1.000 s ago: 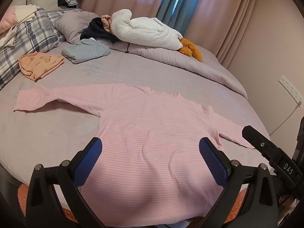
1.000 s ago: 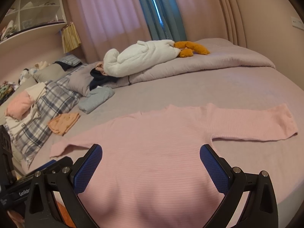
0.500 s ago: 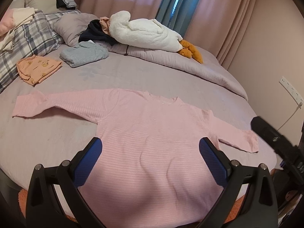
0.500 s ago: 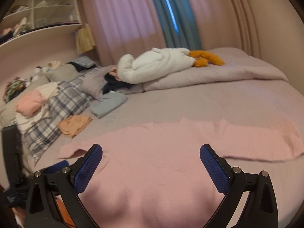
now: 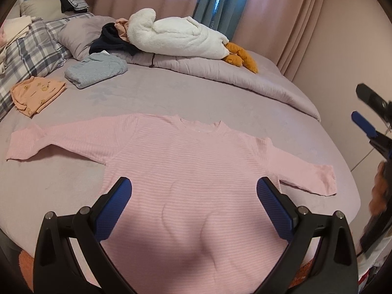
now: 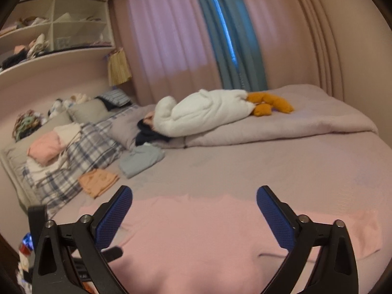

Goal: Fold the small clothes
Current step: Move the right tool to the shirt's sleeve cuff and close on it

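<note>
A pink striped long-sleeved shirt (image 5: 186,166) lies flat on the lilac bed, front up, both sleeves spread out, neck toward the pillows. My left gripper (image 5: 193,208) hovers open above its lower body, nothing between the blue pads. The right wrist view shows the same shirt (image 6: 196,240) low in the frame, with my right gripper (image 6: 194,216) open over it and raised well off the bed. The right gripper (image 5: 367,122) also shows at the right edge of the left wrist view, lifted above the right sleeve cuff (image 5: 323,178).
A folded orange garment (image 5: 34,93) and a folded grey-blue one (image 5: 98,69) lie at the back left. A white plush goose (image 5: 176,36), dark clothes and a rolled duvet (image 5: 232,78) cross the back. Plaid pillows (image 5: 29,51) sit left. Shelves (image 6: 49,31) line the wall.
Both grippers have risen and drawn back from the shirt. The right gripper has lifted away from the right sleeve, and its view now tilts up toward the curtains. The shirt lies still.
</note>
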Action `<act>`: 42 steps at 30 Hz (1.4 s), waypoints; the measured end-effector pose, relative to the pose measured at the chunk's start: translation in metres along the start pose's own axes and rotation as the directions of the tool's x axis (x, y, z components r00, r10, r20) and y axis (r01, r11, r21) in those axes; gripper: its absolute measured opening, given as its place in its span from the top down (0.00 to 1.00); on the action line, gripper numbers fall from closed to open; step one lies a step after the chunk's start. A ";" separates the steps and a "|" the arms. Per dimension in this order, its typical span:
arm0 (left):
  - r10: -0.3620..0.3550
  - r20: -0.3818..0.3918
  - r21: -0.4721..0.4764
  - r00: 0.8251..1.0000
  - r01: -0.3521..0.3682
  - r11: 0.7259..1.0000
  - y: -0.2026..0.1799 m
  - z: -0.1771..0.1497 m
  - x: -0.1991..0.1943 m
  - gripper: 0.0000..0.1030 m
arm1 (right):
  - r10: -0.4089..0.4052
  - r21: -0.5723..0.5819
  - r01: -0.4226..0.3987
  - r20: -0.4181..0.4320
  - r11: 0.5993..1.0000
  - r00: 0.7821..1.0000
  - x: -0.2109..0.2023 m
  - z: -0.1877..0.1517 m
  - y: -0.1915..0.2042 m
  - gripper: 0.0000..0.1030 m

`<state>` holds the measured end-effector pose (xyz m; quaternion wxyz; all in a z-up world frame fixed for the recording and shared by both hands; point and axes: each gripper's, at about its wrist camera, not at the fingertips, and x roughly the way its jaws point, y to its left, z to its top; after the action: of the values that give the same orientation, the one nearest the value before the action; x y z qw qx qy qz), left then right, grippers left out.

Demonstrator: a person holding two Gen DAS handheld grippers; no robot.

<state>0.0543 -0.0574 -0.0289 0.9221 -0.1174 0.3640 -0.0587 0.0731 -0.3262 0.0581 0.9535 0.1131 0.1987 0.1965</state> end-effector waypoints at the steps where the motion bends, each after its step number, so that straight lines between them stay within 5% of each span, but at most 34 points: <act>1: -0.001 -0.006 0.002 1.000 0.001 1.000 -0.003 0.000 0.004 0.01 | -0.017 0.021 0.017 0.012 1.000 1.000 -0.002 0.001 -0.008 0.06; 8: -0.017 -0.066 0.033 0.998 0.019 0.999 -0.024 -0.005 0.033 0.02 | -0.181 0.205 0.171 0.032 0.964 0.983 -0.014 -0.007 -0.085 0.23; 12: -0.018 -0.091 0.044 0.996 0.022 0.999 -0.033 -0.009 0.048 0.02 | -0.344 0.294 0.325 0.012 0.899 0.939 -0.027 -0.017 -0.125 0.27; 16: -0.004 -0.132 0.054 0.991 0.011 0.999 -0.037 -0.017 0.065 0.02 | -0.507 0.367 0.493 -0.062 0.789 0.859 -0.041 -0.033 -0.157 0.27; 20: -0.001 -0.174 0.056 0.985 0.011 0.998 -0.037 -0.022 0.076 0.02 | -0.505 0.474 0.490 -0.106 0.732 0.857 -0.054 -0.050 -0.189 0.27; 30: 0.009 -0.202 0.045 0.979 0.000 0.999 -0.035 -0.028 0.087 0.02 | -0.550 0.653 0.565 -0.261 0.504 0.793 -0.071 -0.104 -0.251 0.27; 32: 0.011 -0.207 0.049 0.978 -0.001 0.999 -0.037 -0.029 0.090 0.02 | -0.536 0.675 0.565 -0.289 0.474 0.793 -0.067 -0.114 -0.260 0.37; 36: 0.007 -0.211 0.053 0.977 0.004 0.999 -0.038 -0.028 0.091 0.02 | -0.489 0.711 0.564 -0.346 0.421 0.801 -0.052 -0.127 -0.277 0.39; 42: 0.019 -0.212 0.048 0.977 -0.009 0.999 -0.035 -0.027 0.091 0.02 | -0.443 0.745 0.539 -0.361 0.393 0.821 -0.040 -0.137 -0.288 0.42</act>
<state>0.1011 -0.1139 -0.0991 0.8808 -0.0864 0.4597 -0.0731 0.0760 -0.5826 -0.1357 0.7892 0.4693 0.3394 -0.2043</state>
